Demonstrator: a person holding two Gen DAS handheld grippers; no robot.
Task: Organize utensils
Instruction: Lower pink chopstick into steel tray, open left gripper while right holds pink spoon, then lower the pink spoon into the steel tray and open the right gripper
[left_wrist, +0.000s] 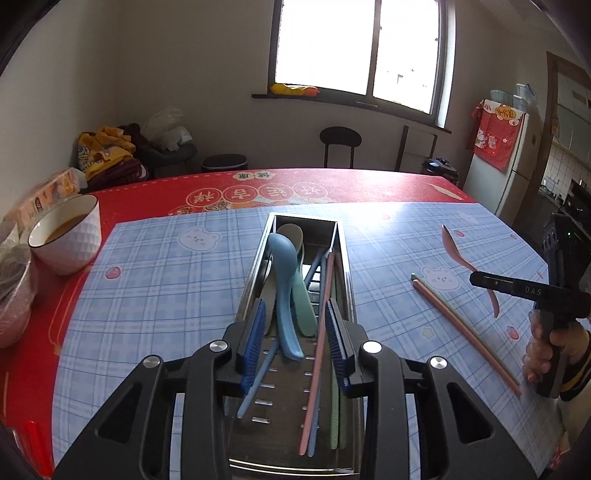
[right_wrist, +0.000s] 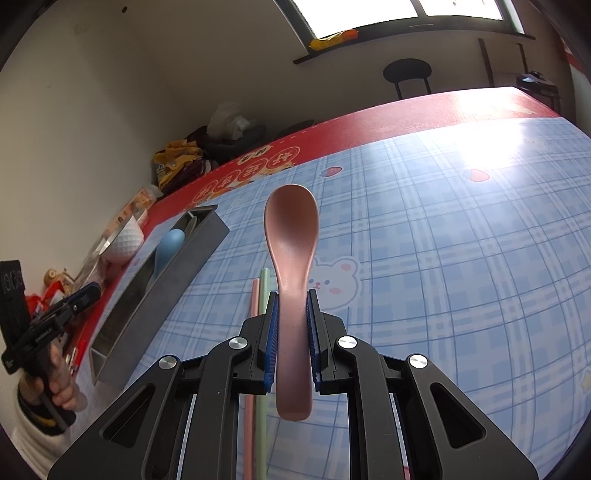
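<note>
My left gripper (left_wrist: 295, 305) hovers open over a long metal utensil tray (left_wrist: 343, 251) on the blue plaid mat. In the tray lie a blue spoon (left_wrist: 284, 280), a green spoon (left_wrist: 304, 306), a grey spoon (left_wrist: 291, 230) and several chopsticks (left_wrist: 319, 350). The blue spoon's handle lies between the blue pads, which do not press on it. My right gripper (right_wrist: 292, 295) is shut on the handle of a pink spoon (right_wrist: 291, 229), held above the mat with its bowl pointing away. A pink and a green chopstick (right_wrist: 258, 291) lie on the mat below it, to the right of the tray (right_wrist: 177, 273).
A white bowl (left_wrist: 70, 236) with brownish liquid stands at the left on the red tablecloth, with a carton and a wrapped bowl beside it. A person's hands hold both gripper handles. The mat (right_wrist: 443, 258) right of the chopsticks is bare and sunlit.
</note>
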